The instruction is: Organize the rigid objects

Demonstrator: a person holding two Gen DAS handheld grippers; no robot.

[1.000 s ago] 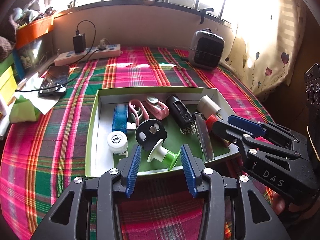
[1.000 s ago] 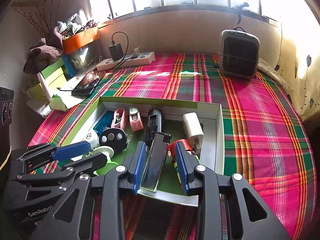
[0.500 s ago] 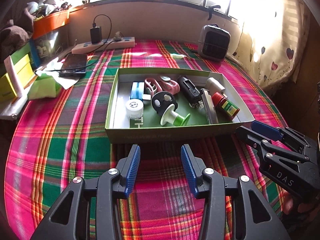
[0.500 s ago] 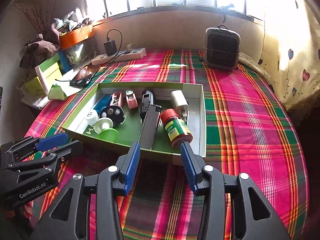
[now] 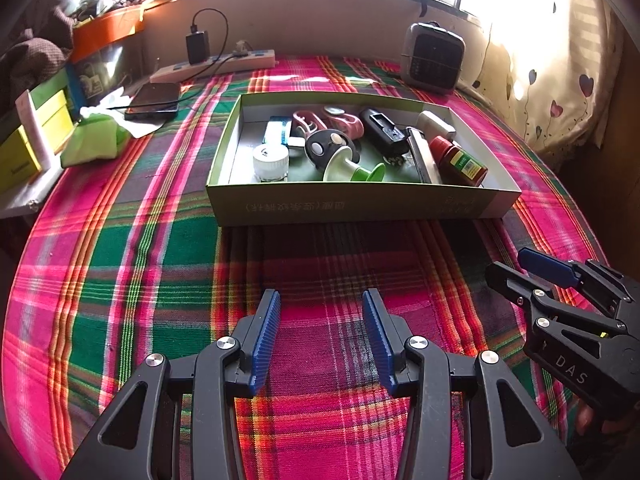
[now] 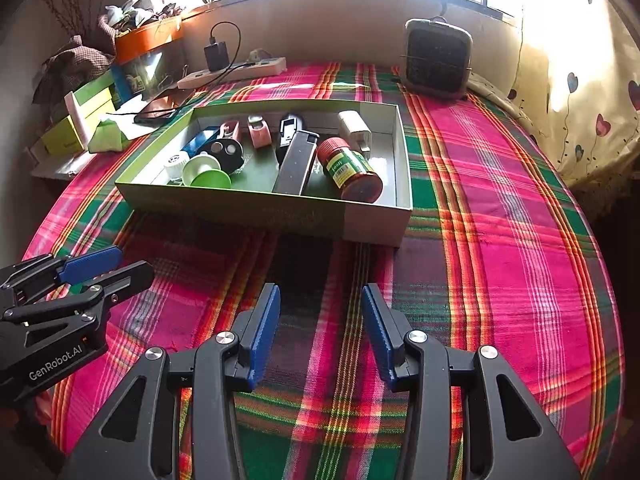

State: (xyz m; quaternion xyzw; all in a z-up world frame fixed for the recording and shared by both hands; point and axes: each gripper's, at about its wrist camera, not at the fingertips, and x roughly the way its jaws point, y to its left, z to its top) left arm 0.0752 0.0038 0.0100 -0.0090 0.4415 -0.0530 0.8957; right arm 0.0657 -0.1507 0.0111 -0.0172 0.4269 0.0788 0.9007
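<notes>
Left tongs [image 5: 321,334] and right tongs [image 6: 320,330]: both stand apart, empty, above the plaid cloth [image 5: 120,264], short of the green box [image 5: 360,202]. Box contents: red-capped bottle [image 6: 352,170], white jar [image 5: 271,161], black case [image 6: 294,162], lying flat.

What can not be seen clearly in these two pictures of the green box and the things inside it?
- Print on the green box front wall: left wrist view, too small and blurred to read.
- Red bottle label: right wrist view, too small to read.
- Blue item: left wrist view, partly hidden behind the white cap; what it is stays unclear.
- Phone: right wrist view, partly hidden by the box's corner.
</notes>
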